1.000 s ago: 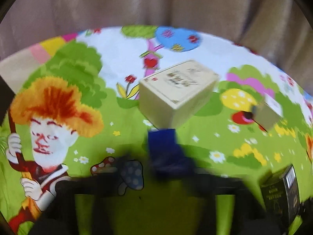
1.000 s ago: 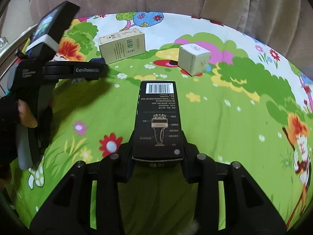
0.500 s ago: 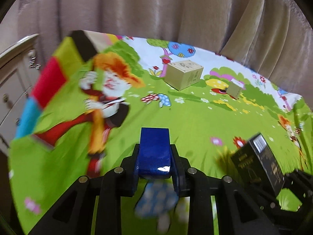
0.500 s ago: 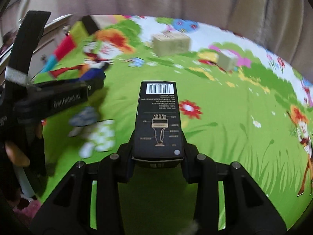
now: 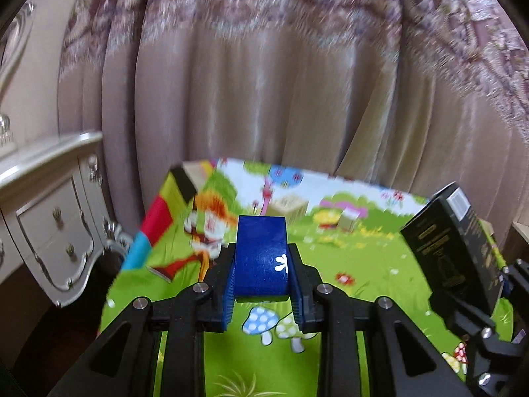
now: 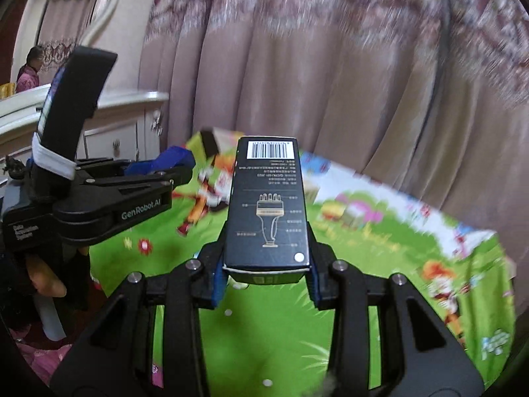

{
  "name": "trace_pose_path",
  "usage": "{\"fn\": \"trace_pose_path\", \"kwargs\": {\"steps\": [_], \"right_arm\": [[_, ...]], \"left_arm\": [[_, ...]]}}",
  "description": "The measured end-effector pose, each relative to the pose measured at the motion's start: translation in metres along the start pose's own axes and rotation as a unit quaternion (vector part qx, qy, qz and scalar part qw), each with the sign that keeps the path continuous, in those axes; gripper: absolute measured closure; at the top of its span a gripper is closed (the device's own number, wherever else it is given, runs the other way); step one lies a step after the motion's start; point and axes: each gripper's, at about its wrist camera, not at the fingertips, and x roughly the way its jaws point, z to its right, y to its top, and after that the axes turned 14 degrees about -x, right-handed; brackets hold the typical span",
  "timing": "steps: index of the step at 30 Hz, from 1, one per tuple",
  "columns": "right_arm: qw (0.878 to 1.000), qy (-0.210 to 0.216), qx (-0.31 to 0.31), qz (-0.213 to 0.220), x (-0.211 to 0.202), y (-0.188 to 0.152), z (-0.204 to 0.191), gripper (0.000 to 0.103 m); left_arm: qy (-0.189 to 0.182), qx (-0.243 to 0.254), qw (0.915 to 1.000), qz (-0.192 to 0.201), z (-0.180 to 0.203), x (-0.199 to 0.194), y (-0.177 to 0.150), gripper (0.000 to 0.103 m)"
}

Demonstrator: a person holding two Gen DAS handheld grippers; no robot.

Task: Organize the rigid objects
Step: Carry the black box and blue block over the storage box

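Left wrist view looks out level over the cartoon-printed mat (image 5: 380, 284), with the left gripper (image 5: 261, 274) raised above its near edge and aimed toward the pink curtain (image 5: 264, 99). Its two fingers are pressed against the sides of a blue box (image 5: 259, 258), a glossy dark-blue block with a small white flower mark near its lower right corner, held flat and lengthwise along the fingers. To the right in that view, the black box (image 5: 449, 248) rises tilted. Right wrist view shows the right gripper (image 6: 266, 278) also lifted clear of the mat, pointing the same way, its fingers pinching the near end of the black box, which runs straight ahead; the top face carries a barcode at the far end, small printed lines and a gold line drawing. The left gripper sits beside it to the left at much the same height. Far back on the mat lie a tan carton (image 5: 291, 206) and a small white cube box (image 5: 347, 220), well apart from both grippers and blurred. A white dresser (image 5: 49, 218) stands left of the mat.
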Motion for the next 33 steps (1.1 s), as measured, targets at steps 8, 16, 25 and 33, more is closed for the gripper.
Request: {"fn": "trace_pose_path", "kwargs": {"steps": [8,16,25,33], "right_arm": [[0.997,-0.062,0.004,0.046,-0.059,0.004,0.018,0.061],[0.993,-0.104,0.021,0.06,-0.104,-0.01,0.036,0.061],[0.985,-0.153,0.043,0.067,-0.152,-0.03,0.063,0.06],[0.978,-0.19,0.064,0.058,-0.185,-0.057,0.08,0.06]], "left_arm": [[-0.034,0.028,0.998,0.044,0.03,-0.043,0.011,0.075],[-0.074,0.061,0.9942,0.05,0.064,-0.067,0.007,0.075],[-0.125,0.103,0.9848,0.064,0.113,-0.099,-0.005,0.075],[-0.162,0.144,0.9744,0.059,0.153,-0.116,-0.023,0.075]]}}
